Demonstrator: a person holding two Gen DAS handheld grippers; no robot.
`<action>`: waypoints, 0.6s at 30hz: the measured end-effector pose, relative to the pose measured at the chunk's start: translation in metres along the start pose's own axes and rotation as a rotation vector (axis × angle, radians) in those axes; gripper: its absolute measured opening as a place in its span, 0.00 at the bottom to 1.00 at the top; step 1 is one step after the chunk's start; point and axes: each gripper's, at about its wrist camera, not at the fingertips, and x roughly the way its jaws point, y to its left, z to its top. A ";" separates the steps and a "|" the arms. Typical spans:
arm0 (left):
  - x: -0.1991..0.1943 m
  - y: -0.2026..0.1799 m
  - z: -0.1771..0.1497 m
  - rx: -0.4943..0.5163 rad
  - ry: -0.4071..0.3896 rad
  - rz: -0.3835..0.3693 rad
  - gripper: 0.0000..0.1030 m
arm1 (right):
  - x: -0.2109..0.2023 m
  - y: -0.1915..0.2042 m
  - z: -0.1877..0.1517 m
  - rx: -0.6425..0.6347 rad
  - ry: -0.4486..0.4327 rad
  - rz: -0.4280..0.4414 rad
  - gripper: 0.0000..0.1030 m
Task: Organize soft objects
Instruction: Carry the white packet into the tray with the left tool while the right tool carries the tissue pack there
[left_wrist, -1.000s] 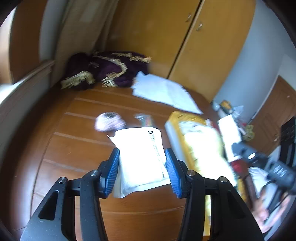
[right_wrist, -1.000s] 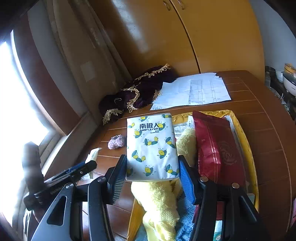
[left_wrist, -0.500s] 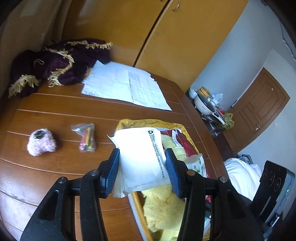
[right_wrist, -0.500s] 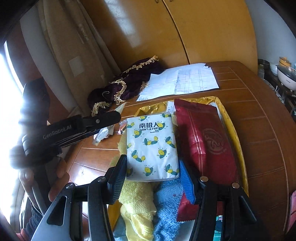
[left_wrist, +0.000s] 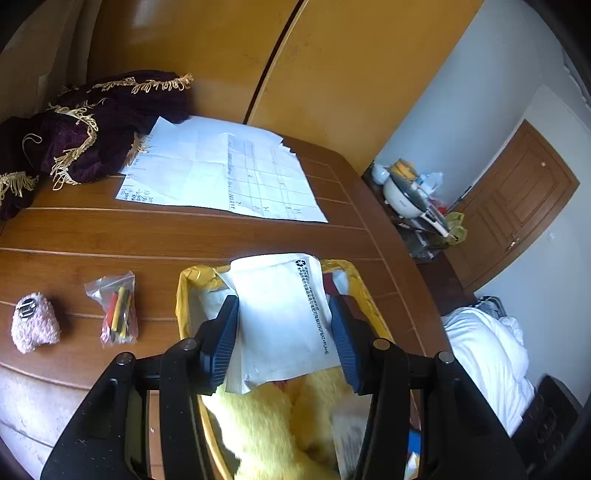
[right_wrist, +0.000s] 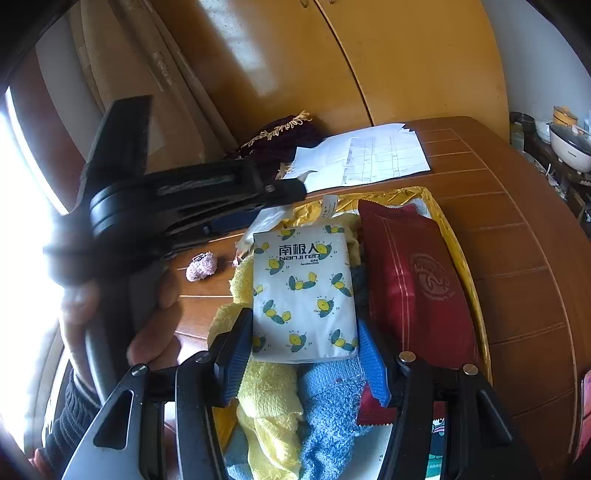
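Observation:
My left gripper (left_wrist: 282, 339) is shut on a flat white plastic packet (left_wrist: 284, 314) and holds it over the yellow tray (left_wrist: 183, 295). A yellow towel (left_wrist: 269, 424) lies in the tray below it. My right gripper (right_wrist: 304, 354) is shut on a white tissue pack with lemon prints (right_wrist: 303, 291), low over the yellow towel (right_wrist: 266, 391) and blue towel (right_wrist: 332, 406) in the same tray (right_wrist: 461, 258). A dark red pouch (right_wrist: 417, 288) lies in the tray to the right of the pack. The left gripper's body (right_wrist: 177, 199) crosses the right wrist view.
On the wooden table (left_wrist: 110, 236) left of the tray lie a pink fuzzy item (left_wrist: 35, 326) and a small clear bag of coloured bits (left_wrist: 116, 308). White papers (left_wrist: 221, 170) and a purple fringed cloth (left_wrist: 85, 133) sit at the back by wooden cabinets. A hand (right_wrist: 155, 317) grips the left tool.
The left gripper has carried the white packet rightward from the bare table to above the tray. The right gripper has lowered the tissue pack closer to the towels in the tray.

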 end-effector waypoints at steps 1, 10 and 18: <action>0.007 0.001 0.002 -0.012 0.017 0.000 0.46 | -0.001 0.002 -0.001 -0.006 -0.001 -0.003 0.55; 0.018 0.003 0.002 -0.005 0.032 -0.046 0.56 | -0.005 0.003 -0.001 0.003 -0.020 -0.030 0.55; 0.002 0.015 0.001 -0.058 0.027 -0.149 0.72 | -0.021 0.003 -0.001 0.029 -0.078 -0.002 0.66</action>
